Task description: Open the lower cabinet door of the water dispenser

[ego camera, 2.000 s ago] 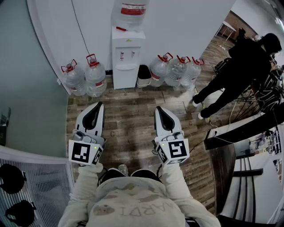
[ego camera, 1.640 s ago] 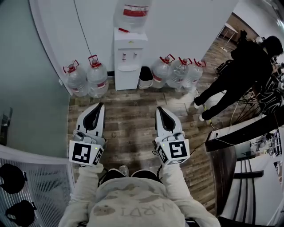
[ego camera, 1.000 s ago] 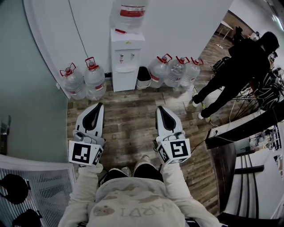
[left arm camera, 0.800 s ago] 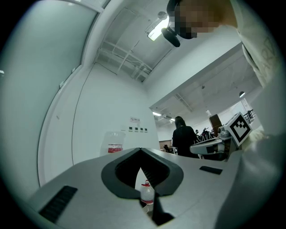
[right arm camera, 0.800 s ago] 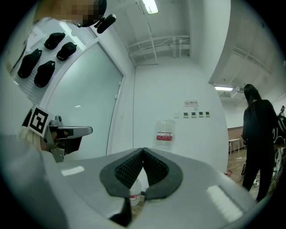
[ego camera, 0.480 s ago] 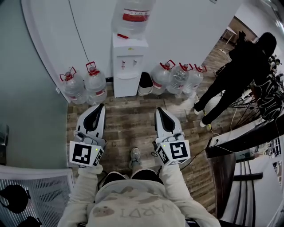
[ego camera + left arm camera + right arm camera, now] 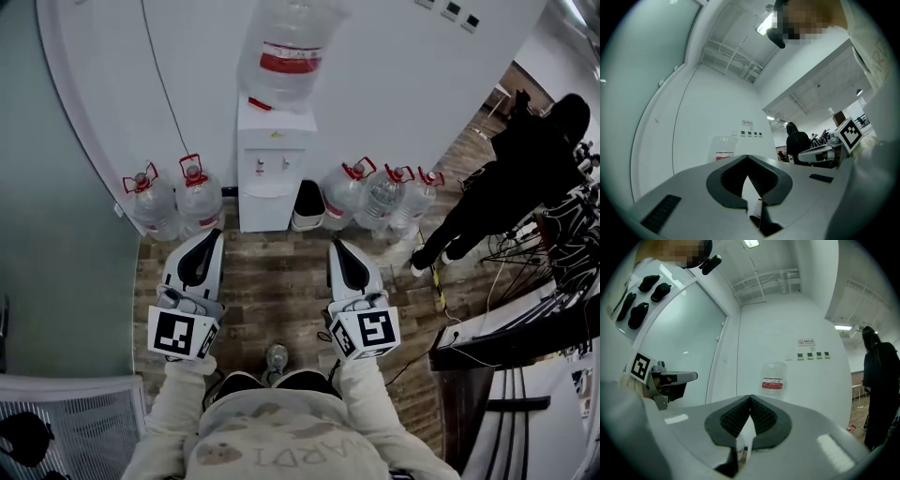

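Both grippers were empty w/ jaws pressed together: left gripper point(image 7: 210, 236) and right gripper point(image 7: 335, 246), side by side over the wood floor point(image 7: 274, 286). The dispenser point(image 7: 272, 141) stood ahead against the wall w/ jugs point(image 7: 176, 197) either side. Its lower door point(image 7: 262, 214) was closed, well apart from both tips. IMO this was approach: get close and low, and part one gripper's jaws before the door edge. Couldn't make out a handle from there tbh.
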Tool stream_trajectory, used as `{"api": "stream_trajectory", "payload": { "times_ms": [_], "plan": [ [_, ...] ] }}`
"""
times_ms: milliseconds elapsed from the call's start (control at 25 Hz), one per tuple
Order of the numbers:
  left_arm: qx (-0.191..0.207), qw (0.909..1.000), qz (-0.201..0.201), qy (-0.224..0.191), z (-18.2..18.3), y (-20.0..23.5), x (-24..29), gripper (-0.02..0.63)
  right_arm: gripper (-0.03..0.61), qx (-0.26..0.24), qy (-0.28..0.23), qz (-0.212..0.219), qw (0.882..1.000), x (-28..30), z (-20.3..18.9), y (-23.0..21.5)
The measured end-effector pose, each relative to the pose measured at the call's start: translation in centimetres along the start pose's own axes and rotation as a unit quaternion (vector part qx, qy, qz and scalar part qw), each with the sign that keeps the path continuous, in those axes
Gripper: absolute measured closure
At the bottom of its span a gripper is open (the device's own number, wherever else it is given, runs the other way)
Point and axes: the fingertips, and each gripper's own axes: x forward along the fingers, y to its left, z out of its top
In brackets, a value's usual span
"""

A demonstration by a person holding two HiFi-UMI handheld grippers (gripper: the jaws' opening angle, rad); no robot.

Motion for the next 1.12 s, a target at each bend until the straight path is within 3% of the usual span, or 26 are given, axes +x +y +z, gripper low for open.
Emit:
{"api": "stream_trajectory", "payload": {
  "times_ms": [480, 1120],
  "plan": [
    [0.007, 0.9999, 0.009, -0.008, -2.4, -0.2, 10.3, 0.614, 0.569, -0.007, 0.001, 0.022, 1.0, 6.6, -1.9, -8.4],
    [0.007, 1.0, -0.002, 0.006, -5.3, 1.6, 17.0, 0.613, 0.569, 0.007, 0.007, 0.021, 1.0, 12.2, -4.2, -12.1]
  ]
}}
